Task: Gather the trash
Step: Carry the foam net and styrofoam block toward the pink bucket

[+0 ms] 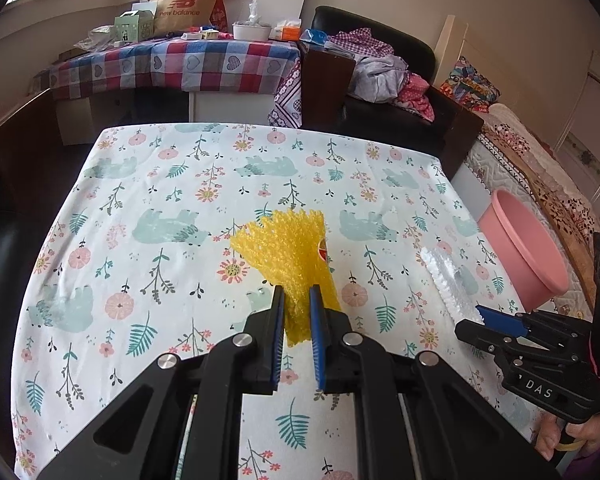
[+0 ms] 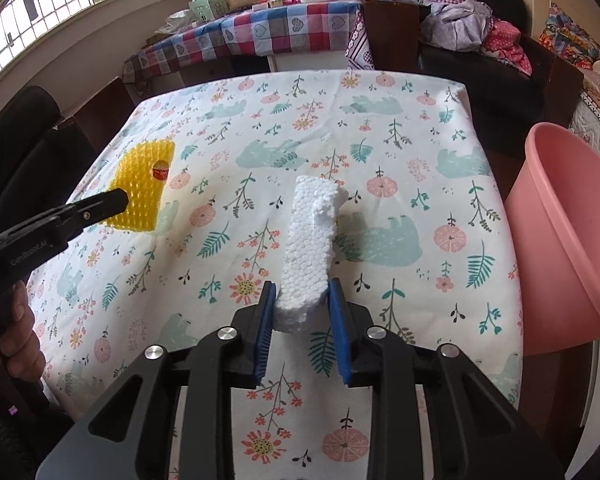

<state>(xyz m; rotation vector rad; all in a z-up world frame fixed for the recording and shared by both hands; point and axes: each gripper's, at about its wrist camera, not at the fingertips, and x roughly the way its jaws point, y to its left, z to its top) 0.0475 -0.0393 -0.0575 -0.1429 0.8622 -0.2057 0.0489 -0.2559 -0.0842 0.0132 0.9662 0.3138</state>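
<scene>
A yellow foam net sleeve lies on the floral tablecloth, with a small red sticker on it. My left gripper is shut on the sleeve's near end; it also shows in the right wrist view. A white styrofoam piece lies on the table to the right. My right gripper has its blue pads against both sides of the styrofoam's near end. In the left wrist view the styrofoam and the right gripper show at the right.
A pink plastic basin stands off the table's right edge, also in the left wrist view. Black chairs stand at the left. A cluttered plaid-covered table and a sofa with clothes stand beyond the far edge.
</scene>
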